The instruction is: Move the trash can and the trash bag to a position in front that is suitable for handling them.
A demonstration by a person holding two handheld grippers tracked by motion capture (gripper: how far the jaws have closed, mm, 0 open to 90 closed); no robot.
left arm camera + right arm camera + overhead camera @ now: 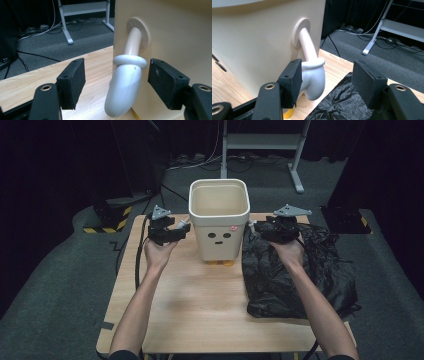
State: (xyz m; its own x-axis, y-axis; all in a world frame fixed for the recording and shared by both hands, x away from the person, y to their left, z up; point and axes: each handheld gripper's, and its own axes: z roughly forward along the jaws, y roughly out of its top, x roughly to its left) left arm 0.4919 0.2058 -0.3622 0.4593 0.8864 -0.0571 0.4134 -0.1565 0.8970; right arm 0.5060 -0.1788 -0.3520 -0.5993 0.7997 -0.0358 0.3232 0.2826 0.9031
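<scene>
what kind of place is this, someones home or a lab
Most likely a lab or recording studio, not a home: black curtains surround the small wooden table, loose cables trail over grey carpet, and a metal stand sits behind the cream bin.

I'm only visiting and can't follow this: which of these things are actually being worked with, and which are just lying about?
In use:
- cream bin with a face
- its arm-shaped side handles
- left gripper, jaws open around one handle
- right gripper, jaws open beside the other
- black plastic bag, perhaps its liner

Lying about:
- wooden table
- white metal stand
- floor cables
</scene>
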